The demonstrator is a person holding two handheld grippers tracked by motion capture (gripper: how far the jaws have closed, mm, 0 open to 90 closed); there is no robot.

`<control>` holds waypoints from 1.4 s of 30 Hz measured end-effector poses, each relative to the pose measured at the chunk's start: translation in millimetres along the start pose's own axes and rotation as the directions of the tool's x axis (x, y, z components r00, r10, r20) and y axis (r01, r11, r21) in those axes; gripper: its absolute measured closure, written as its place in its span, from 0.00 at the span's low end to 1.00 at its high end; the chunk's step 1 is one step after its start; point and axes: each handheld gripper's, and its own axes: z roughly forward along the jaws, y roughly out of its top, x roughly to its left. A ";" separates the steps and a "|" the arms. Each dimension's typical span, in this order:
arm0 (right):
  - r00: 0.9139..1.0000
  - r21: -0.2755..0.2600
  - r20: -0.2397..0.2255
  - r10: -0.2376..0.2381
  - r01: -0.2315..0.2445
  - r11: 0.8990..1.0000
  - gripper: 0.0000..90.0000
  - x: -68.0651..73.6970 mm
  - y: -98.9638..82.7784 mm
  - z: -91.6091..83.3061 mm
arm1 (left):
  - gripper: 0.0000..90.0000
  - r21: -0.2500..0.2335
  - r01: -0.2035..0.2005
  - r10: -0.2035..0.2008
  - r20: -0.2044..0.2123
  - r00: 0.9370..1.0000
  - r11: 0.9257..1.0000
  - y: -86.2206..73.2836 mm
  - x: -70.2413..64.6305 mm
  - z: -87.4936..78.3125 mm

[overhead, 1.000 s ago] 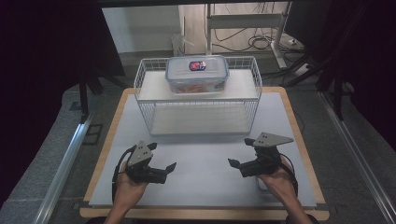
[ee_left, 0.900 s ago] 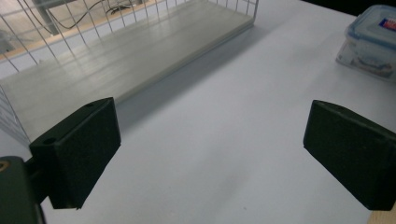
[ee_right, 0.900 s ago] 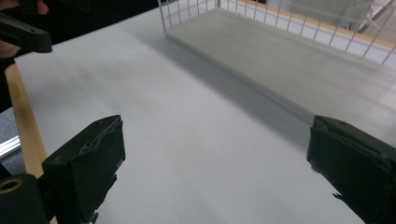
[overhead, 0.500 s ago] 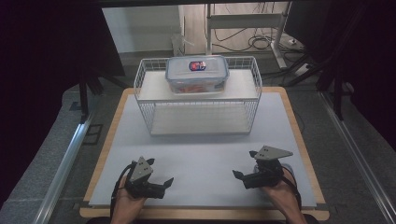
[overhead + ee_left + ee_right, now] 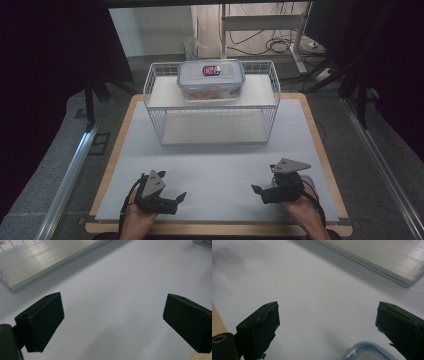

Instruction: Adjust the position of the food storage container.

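**Two grippers low on the mat, one box on the rack**

Counted from the high view: two grippers, one wire rack (image 5: 212, 125), one lidded plastic container (image 5: 211, 79) and one white mat (image 5: 215, 170) on a wooden table (image 5: 320, 150).

The container, clear with a blue-rimmed lid and a red and blue label, sits on the rack's top shelf at upper centre of the frame, well apart from both grippers. The rack stands at the far end of the mat, and its lower shelf is bare.

The left gripper (image 5: 172, 199) lies at lower left of the frame, held in the person's left hand (image 5: 137, 220). In the left gripper view its jaws stand wide apart with nothing between them but the mat; a shelf edge (image 5: 45, 262) crosses the upper left.

The right gripper (image 5: 260, 191) lies at lower right, in the right hand (image 5: 305, 210). Its jaws are likewise spread wide and hold nothing. In the right gripper view a clear blue-rimmed lid corner (image 5: 367, 352) shows at the bottom between the jaws; I cannot tell whether it touches them.
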 end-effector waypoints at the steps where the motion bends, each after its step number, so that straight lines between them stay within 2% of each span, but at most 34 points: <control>1: 1.000 0.006 0.005 0.007 -0.007 1.000 0.05 -0.6 -0.2 0.3 | 0.04 0.001 0.004 -0.004 0.000 1.000 1.000 -0.4 0.7 0.0; 5: 0.999 0.045 -0.014 0.039 -0.038 0.998 0.02 -3.6 -1.3 0.7 | 0.04 -0.004 0.024 -0.024 0.006 1.000 1.000 -1.3 3.1 -0.7; 7: 0.998 0.063 -0.016 0.059 -0.058 0.996 0.08 -4.5 -2.7 -0.6 | 0.04 -0.002 0.030 -0.030 0.008 1.000 1.000 -1.7 4.2 -0.6; 9: 0.998 0.064 -0.011 0.070 -0.069 0.996 0.23 -6.6 -4.8 -5.3 | 0.04 -0.002 0.033 -0.033 0.007 0.999 0.999 -1.9 4.3 -0.4; 12: 0.995 0.055 -0.016 0.096 -0.095 0.994 0.56 -10.7 -7.7 -16.0 | 0.04 0.000 0.032 -0.032 0.007 0.999 0.999 -1.6 4.9 0.1; 13: 0.995 0.062 -0.015 0.098 -0.097 0.993 0.72 -13.4 -9.1 -21.7 | 0.04 -0.001 0.033 -0.033 0.009 0.999 0.999 -1.5 4.6 0.7; 15: 0.994 0.066 0.014 0.105 -0.105 0.992 0.87 -17.8 -12.2 -31.0 | 0.04 0.006 0.034 -0.034 0.016 0.999 0.999 -0.9 3.5 2.8; 18: 0.991 0.059 0.062 0.115 -0.119 0.991 1.00 -24.6 -19.2 -45.2 | 0.04 0.011 0.020 -0.020 0.016 1.000 1.000 1.0 0.8 4.7; 24: 0.970 0.042 0.181 0.161 -0.171 0.984 1.00 -37.9 -39.1 -79.6 | 0.04 0.013 0.012 -0.012 0.015 1.000 1.000 2.8 -0.6 6.4; 25: 0.964 0.038 0.204 0.170 -0.181 0.983 1.00 -40.0 -43.4 -85.9 | 0.04 0.012 0.013 -0.014 0.014 1.000 1.000 2.9 -0.4 6.4; 31: 0.935 0.036 0.283 0.213 -0.232 0.972 1.00 -48.6 -63.2 -106.3 | 0.04 0.006 0.024 -0.024 0.015 1.000 1.000 3.2 0.2 5.0; 35: 0.919 0.049 0.312 0.240 -0.268 0.962 1.00 -51.3 -73.9 -110.8 | 0.05 0.012 0.029 -0.029 0.020 0.999 1.000 3.5 0.0 5.3; 39: 0.913 0.075 0.314 0.260 -0.297 0.952 1.00 -52.1 -85.2 -107.8 | 0.05 0.014 0.024 -0.024 0.015 1.000 1.000 3.8 -0.3 5.1; 42: 0.915 0.081 0.291 0.278 -0.313 0.946 1.00 -52.8 -89.8 -104.0 | 0.05 0.017 0.029 -0.029 0.015 0.999 0.999 3.5 -0.2 5.2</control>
